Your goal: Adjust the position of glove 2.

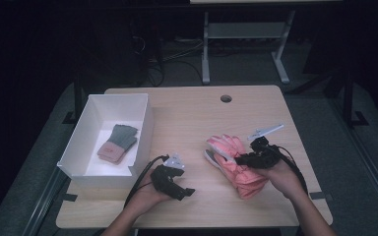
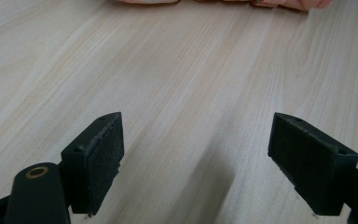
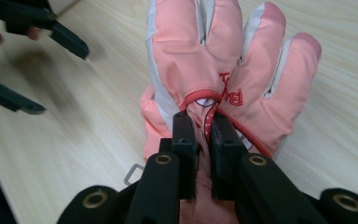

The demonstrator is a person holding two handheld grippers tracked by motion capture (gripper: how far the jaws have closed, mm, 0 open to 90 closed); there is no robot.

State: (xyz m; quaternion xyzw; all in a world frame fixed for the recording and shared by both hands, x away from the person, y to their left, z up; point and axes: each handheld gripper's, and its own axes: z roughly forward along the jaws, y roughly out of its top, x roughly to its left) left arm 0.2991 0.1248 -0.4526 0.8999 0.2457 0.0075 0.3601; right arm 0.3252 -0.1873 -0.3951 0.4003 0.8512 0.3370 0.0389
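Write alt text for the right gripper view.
The right claw pinches a fold of a pink glove lying on the wooden table, fingers pointing away. The left claw hangs open at upper left.

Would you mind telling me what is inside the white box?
In the white box lies one glove with a grey cuff and pinkish hand. The near wall hides part of the floor.

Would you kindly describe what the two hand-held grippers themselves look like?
Both the left gripper and right gripper are black, each topped by a grey three-cornered plate and trailing a black cable. Their jaws end in flat rectangular pads, with brass-coloured rings at the pivots. The forearms are bare.
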